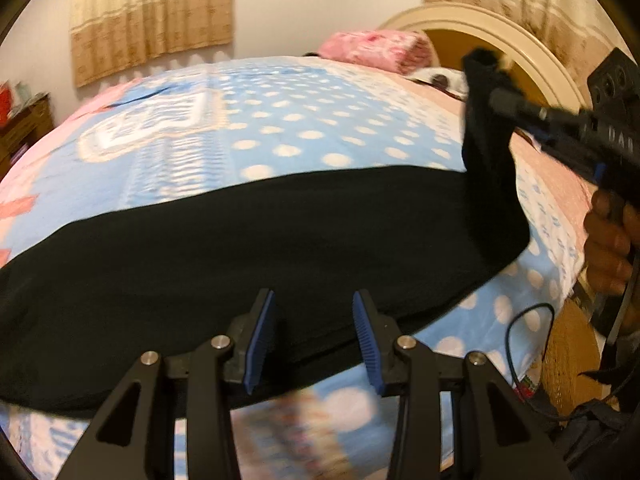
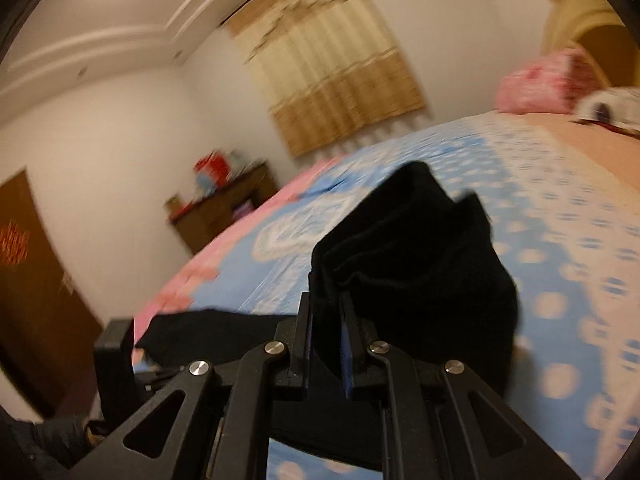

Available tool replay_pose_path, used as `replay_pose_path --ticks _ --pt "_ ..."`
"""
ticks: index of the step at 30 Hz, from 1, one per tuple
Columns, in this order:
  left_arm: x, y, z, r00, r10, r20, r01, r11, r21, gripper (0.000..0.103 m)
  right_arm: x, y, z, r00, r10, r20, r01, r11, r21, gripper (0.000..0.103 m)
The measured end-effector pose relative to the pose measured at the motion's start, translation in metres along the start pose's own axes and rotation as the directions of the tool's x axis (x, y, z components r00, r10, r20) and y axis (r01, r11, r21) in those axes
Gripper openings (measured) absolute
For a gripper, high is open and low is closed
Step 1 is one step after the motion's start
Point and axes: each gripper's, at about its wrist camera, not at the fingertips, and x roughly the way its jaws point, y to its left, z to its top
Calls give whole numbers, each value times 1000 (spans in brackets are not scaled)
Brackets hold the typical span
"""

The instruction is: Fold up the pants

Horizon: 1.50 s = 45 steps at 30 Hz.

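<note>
Across a blue polka-dot bedspread (image 1: 280,128) lie long black fabric pants (image 1: 248,248), laid flat. Right gripper (image 2: 326,344) pinches one end, raised; left gripper (image 1: 314,340) hovers spread, empty, over the near edge. Folding looks barely begun.

The right gripper (image 2: 326,336) pinches a bunch of the black pants (image 2: 420,264) above the bed (image 2: 560,240).
</note>
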Motion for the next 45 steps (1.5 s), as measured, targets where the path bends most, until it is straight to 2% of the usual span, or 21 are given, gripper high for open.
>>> replay_pose_path --ticks 3,7,12,23,30,35,37,41,43,45 --pt "-11 23 -3 999 32 19 -31 998 -48 43 40 33 -6 996 32 -79 -37 997 -67 11" --pt "-19 51 -6 997 67 37 -62 991 -115 43 86 68 -25 980 72 -187 -96 988 -122 11" --pt "-15 68 -7 997 76 32 -70 985 -160 43 116 90 -48 963 79 -258 -125 978 -169 11" --pt "-22 96 -7 986 151 65 -130 959 -251 43 142 120 -55 949 95 -301 -176 952 -252 11" --pt "-27 114 -8 972 219 87 -183 934 -308 43 162 135 -68 929 117 -352 -227 930 -289 11" --pt "-26 123 -10 970 229 85 -189 924 -333 43 176 142 -78 915 105 -391 -246 911 -332 11" --pt "-26 124 -11 970 231 83 -191 923 -335 43 182 143 -84 903 103 -418 -260 904 -339 11" --pt "-26 123 -12 971 225 78 -187 925 -332 43 182 142 -89 895 102 -435 -277 891 -360 11" --pt "-26 120 -10 973 217 78 -180 928 -325 43 181 139 -87 892 118 -437 -283 899 -335 13" --pt "-31 115 -6 972 216 89 -178 931 -317 43 179 136 -87 881 134 -453 -299 901 -315 25"
